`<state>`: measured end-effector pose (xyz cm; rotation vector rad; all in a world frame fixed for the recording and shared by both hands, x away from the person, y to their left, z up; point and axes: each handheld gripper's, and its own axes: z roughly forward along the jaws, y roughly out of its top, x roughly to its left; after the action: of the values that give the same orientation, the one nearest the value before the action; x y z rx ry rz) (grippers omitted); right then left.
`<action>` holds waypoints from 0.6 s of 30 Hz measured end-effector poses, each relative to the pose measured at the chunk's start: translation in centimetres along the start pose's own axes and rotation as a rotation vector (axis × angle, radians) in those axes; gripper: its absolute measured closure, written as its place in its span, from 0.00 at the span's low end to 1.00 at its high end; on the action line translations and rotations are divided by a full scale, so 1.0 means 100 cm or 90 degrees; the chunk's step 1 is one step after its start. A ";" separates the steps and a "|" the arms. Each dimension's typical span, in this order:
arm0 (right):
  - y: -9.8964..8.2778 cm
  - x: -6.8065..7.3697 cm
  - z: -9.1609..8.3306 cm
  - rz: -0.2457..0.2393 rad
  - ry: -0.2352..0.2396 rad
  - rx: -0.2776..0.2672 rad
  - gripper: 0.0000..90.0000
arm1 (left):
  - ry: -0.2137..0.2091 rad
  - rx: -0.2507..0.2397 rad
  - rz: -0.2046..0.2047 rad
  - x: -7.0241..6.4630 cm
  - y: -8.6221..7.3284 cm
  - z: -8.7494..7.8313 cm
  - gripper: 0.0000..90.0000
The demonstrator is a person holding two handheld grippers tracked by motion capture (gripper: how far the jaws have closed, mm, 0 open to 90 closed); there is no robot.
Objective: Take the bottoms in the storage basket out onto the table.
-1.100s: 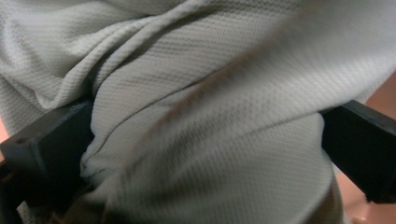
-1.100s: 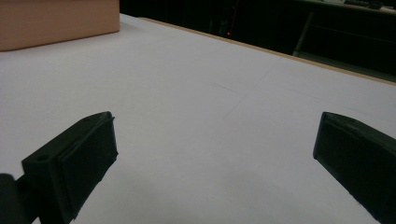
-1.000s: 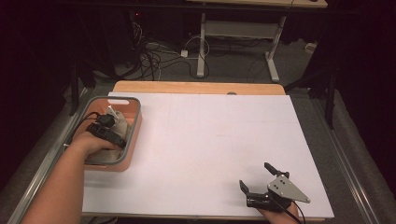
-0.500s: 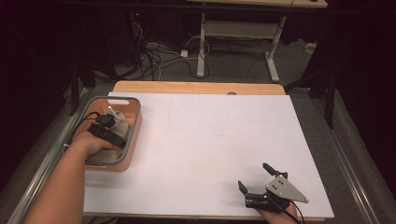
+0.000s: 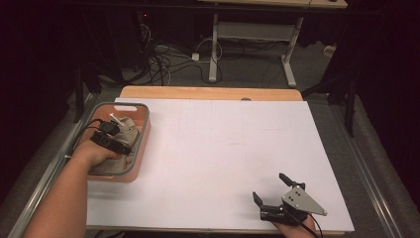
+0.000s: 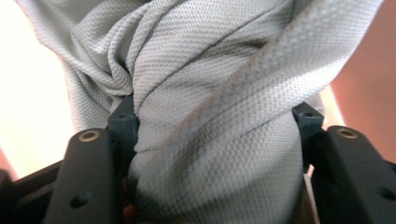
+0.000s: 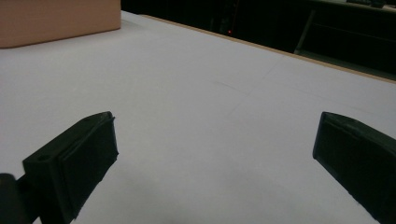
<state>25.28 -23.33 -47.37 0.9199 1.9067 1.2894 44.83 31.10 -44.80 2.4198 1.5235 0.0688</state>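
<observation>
Left tongs [image 5: 113, 133] down inside salmon-coloured bin [image 5: 141, 144] at left edge of white counter [image 5: 223, 148], by near-left corner. Jaws just been closing; now clamped on bunched grey cloth [image 6: 210, 116], folds squeezed between both pads. Cloth [image 5: 126, 130] sits in bin, piled toward its far half. Right tongs [image 5: 270, 191] low over near-right part of counter, well apart from bin, jaws spread wide, nothing between them, bare white surface [image 7: 210, 116] ahead. Bin wall [image 7: 56, 18] shows at far left of right gripper view.
</observation>
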 end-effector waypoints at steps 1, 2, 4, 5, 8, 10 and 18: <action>0.000 0.000 0.000 0.000 0.000 -0.001 0.01 | -0.002 -0.001 -0.001 0.000 0.000 0.000 0.44; 0.000 0.000 0.000 0.000 0.000 -0.001 0.01 | -0.004 -0.003 0.000 0.000 0.000 0.000 0.46; 0.000 0.000 0.000 0.000 -0.001 -0.001 0.01 | -0.004 -0.006 0.002 0.000 -0.001 -0.001 0.48; 0.000 0.000 0.000 0.001 -0.001 0.000 0.01 | -0.004 -0.007 0.005 0.000 -0.001 -0.001 0.49; 0.000 0.001 0.000 0.002 -0.001 0.000 0.01 | -0.005 -0.009 0.008 -0.001 -0.001 -0.001 0.51; 0.000 0.000 -0.001 0.002 -0.001 0.000 0.01 | -0.005 -0.011 0.010 -0.001 -0.001 -0.002 0.52; 0.000 -0.002 0.000 0.006 -0.003 0.000 0.01 | -0.009 -0.003 -0.007 -0.003 0.002 -0.007 0.54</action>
<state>25.36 -23.50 -47.36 0.9317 1.9017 1.2906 44.75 30.94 -44.00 2.4036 1.5293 0.0530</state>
